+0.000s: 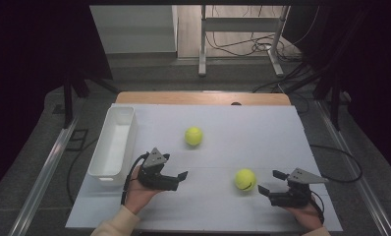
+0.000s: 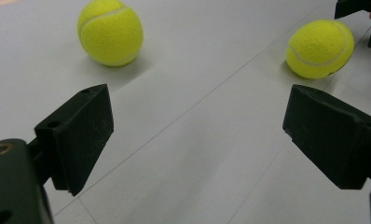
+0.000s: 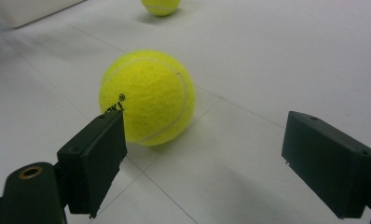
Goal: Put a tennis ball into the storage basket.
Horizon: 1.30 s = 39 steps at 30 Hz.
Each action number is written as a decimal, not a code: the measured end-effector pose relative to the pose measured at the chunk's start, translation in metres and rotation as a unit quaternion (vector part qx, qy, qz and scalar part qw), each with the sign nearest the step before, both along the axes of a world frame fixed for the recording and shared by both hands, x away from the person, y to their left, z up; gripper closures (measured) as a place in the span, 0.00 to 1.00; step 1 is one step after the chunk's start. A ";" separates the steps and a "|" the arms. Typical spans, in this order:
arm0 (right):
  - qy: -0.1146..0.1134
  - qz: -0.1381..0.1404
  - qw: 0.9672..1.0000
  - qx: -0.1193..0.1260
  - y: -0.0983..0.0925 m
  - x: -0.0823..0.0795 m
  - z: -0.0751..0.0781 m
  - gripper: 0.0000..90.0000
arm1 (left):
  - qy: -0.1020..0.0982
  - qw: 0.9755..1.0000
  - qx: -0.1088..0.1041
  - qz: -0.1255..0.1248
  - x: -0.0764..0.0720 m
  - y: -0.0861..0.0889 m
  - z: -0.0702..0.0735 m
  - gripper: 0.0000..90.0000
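Sitting on the white bench point(image 1: 262, 132), the nearer tennis ball point(image 1: 245, 179) rests toward the person's right, just in front of the right tool point(image 1: 265, 183). That tool lies low over the bench with its jaws spread wide and nothing between them; in the right gripper view the ball point(image 3: 147, 97) is close ahead, a little off toward the jaw on the left of that view, not touching either one. Dark lettering shows on its fuzz beside the seam.

A second tennis ball point(image 1: 193, 135) lies farther back, near the middle of the bench — well apart from the first. The left tool point(image 1: 182, 177) is down by the near edge on the person's left, jaws also wide and holding nothing, pointing across toward the right. From the left gripper view both balls sit out ahead, the far one point(image 2: 110, 31) at upper left and the near one point(image 2: 320, 48) at upper right.

Along the left side of the bench stands a long white bin point(image 1: 101, 167) — the left hand point(image 1: 140, 194) is just beside its near end.
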State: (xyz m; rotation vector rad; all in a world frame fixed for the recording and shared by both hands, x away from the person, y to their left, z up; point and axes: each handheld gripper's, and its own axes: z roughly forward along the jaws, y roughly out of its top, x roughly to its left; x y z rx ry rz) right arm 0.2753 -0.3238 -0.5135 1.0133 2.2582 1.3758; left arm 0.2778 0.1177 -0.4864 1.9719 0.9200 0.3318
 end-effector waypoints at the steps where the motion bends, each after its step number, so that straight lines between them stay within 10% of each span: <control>1: 0.000 0.000 1.000 0.000 0.000 0.000 0.000 0.16 | 0.000 1.000 0.000 0.000 0.000 0.000 0.000 0.10; 39: -0.002 0.005 1.000 0.002 0.001 -0.001 0.000 0.16 | 0.036 0.999 0.017 0.007 0.048 -0.012 -0.003 0.10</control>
